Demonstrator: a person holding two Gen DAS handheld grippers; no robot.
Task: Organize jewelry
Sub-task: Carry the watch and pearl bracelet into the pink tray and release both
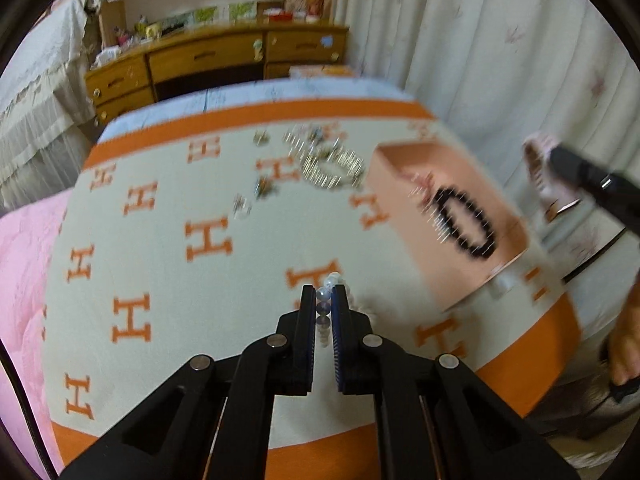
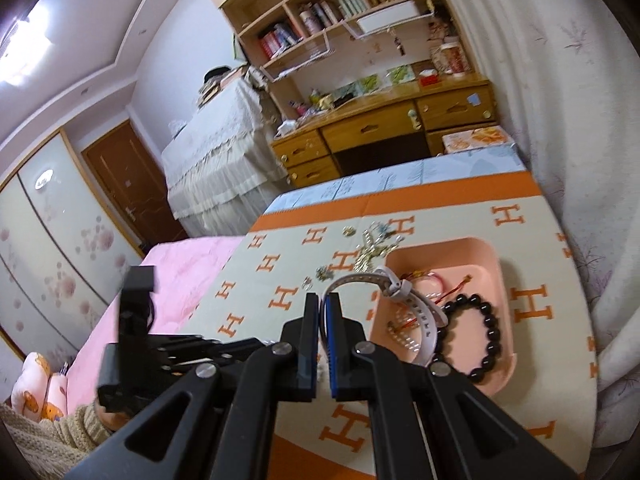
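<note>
My left gripper (image 1: 323, 294) is shut on a string of clear, pale beads (image 1: 333, 280), lifted a little above the H-patterned cloth (image 1: 168, 264). To its right lies a pink tray (image 1: 404, 168) with a black bead bracelet (image 1: 464, 224) inside. In the right wrist view, my right gripper (image 2: 322, 300) is shut on a pale grey watch strap (image 2: 424, 312) that loops over the pink tray (image 2: 498, 268). The black bead bracelet (image 2: 480, 332) and thin red-corded pieces (image 2: 452, 290) rest in it. The right gripper (image 1: 554, 152) with the strap (image 1: 536, 168) also shows, blurred, beyond the tray.
A pile of silver jewelry (image 1: 332, 164) and small loose pieces (image 1: 242, 204) lie on the cloth behind the tray. A pink bedcover (image 1: 24, 272) borders the left side. A curtain (image 1: 480, 40) hangs at the right, and a wooden desk (image 1: 208, 56) stands beyond.
</note>
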